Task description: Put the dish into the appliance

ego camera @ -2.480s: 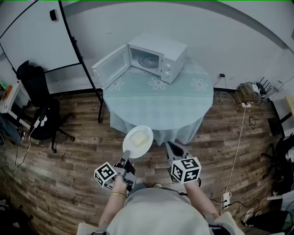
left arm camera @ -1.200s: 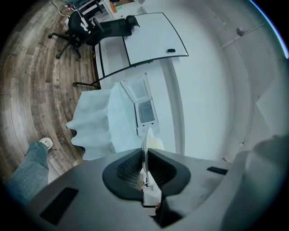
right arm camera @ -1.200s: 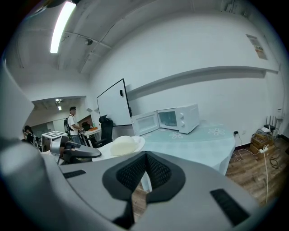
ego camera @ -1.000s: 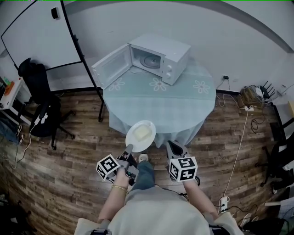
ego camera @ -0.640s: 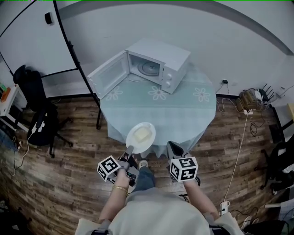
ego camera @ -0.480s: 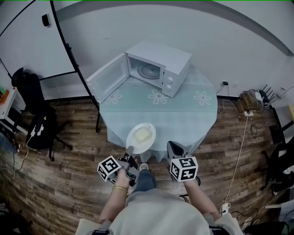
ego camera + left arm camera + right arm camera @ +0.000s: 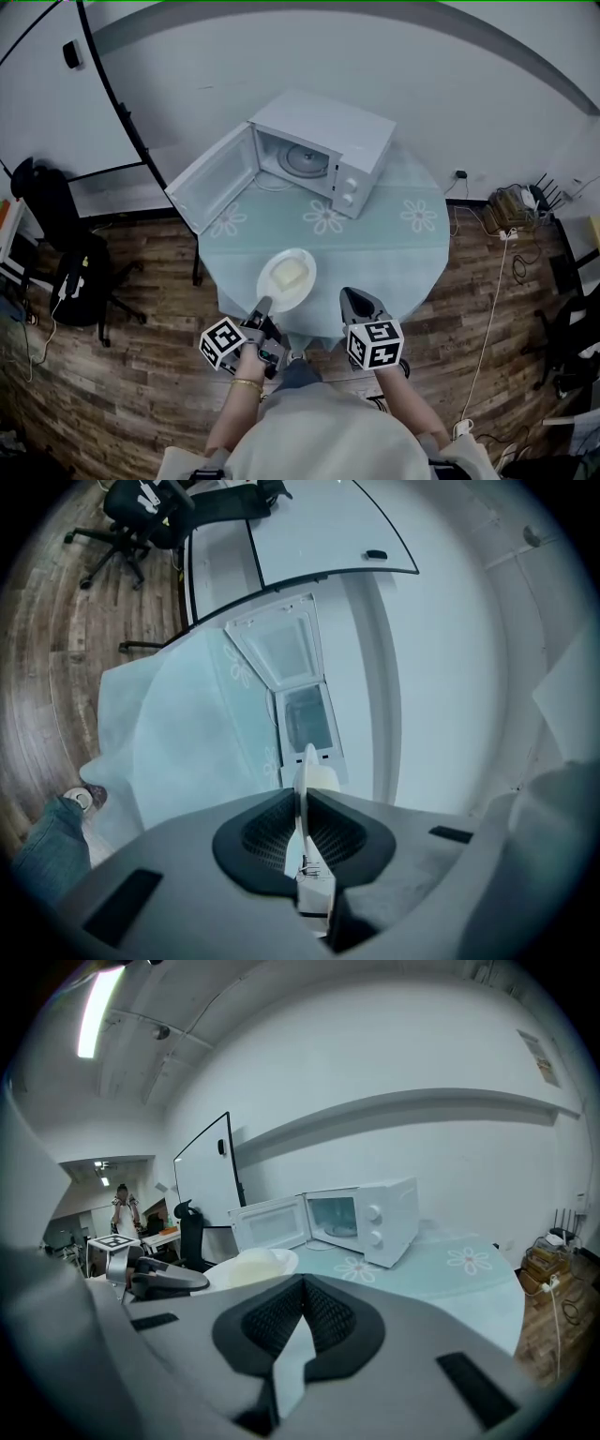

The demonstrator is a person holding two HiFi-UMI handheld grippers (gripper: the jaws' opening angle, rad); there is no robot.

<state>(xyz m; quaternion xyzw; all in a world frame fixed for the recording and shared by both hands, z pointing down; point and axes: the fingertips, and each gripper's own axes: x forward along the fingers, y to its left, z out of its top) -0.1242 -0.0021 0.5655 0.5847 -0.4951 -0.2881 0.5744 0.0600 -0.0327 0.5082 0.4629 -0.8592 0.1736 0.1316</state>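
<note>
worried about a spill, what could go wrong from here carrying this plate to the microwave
1. The left tongs pinch the plate only at its near rim, so it could tilt or slip and the pale food slide off.
2. The microwave sits at the far side of the table; on the way in the plate could knock its open door or the opening's edge.

Cool, even light from a ceiling strip (image 7: 94, 1016); heavy fisheye warp, dark corners.
</note>
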